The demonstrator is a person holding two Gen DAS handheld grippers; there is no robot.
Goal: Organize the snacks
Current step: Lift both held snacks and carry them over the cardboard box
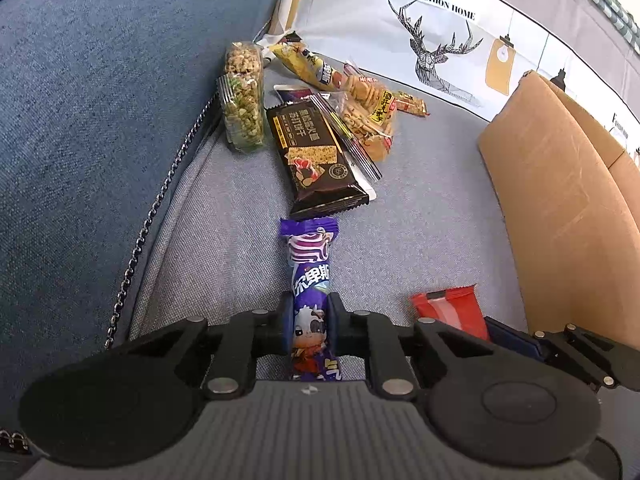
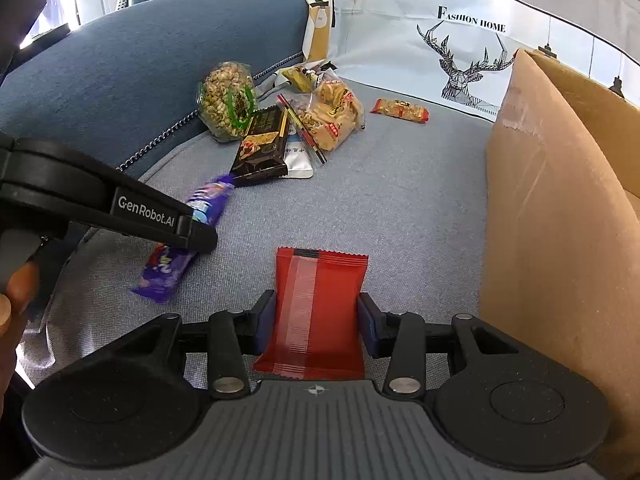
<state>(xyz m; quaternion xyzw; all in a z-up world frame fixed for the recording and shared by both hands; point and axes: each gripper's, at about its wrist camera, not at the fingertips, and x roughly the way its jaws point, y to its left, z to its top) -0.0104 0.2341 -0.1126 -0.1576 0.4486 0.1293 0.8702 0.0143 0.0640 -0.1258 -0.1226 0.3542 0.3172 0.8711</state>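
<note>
Left wrist view: left gripper [image 1: 310, 332] pinches the purple candy bar [image 1: 311, 300]; right gripper [image 2: 316, 322] clamps the red packet [image 2: 318, 312], presumably both bound for the nearby cardboard box [image 2: 552, 208].

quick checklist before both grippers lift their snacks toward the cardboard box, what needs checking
1. Left gripper shut on the purple cow-print snack wrapper: ok.
2. Right gripper pads touching the flat red foil packet: looks ok, firmness cannot tell.
3. Purple wrapper clear of the black cracker packet: ok, small gap.
4. Brown cardboard box open on top: ok.
5. Room inside box: cannot tell.
</note>
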